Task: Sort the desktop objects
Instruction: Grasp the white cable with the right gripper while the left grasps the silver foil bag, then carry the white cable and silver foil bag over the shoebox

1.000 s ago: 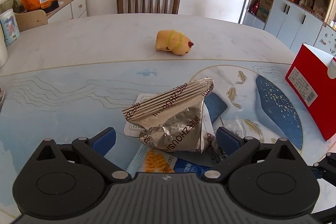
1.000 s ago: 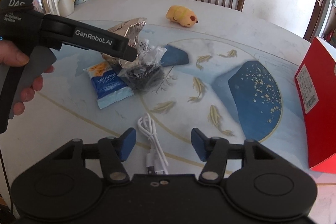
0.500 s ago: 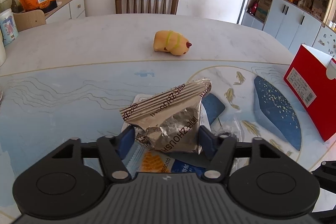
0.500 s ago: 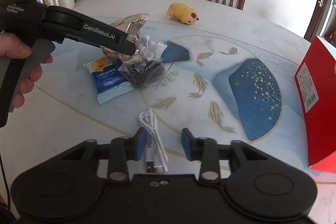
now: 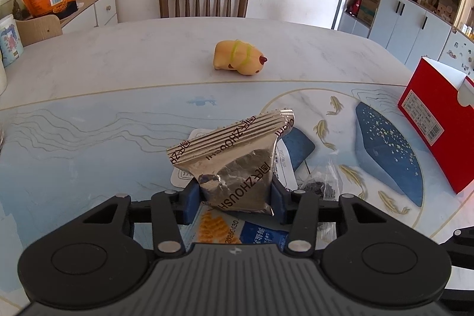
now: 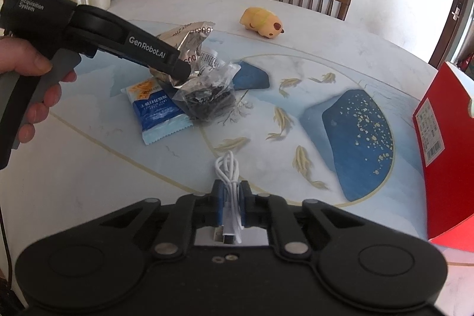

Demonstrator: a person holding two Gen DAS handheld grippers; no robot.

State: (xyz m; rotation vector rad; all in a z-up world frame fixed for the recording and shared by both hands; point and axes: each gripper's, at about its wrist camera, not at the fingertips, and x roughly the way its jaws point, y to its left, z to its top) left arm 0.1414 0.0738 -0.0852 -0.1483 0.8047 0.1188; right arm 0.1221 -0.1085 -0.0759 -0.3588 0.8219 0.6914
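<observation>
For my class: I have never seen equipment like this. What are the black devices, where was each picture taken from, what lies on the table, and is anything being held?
No robot here: a person holds a trigger-operated gripper in each hand, each carrying a camera looking along its fingers. One picture comes from the left gripper, the other from the right gripper; the right view also shows the person's hand on the left tool.

On the patterned table lie a yellow toy animal, a blue snack packet, a clear bag of dark bits and a red box.

The left gripper is shut on a silver foil packet; the right is shut on a coiled white cable.
</observation>
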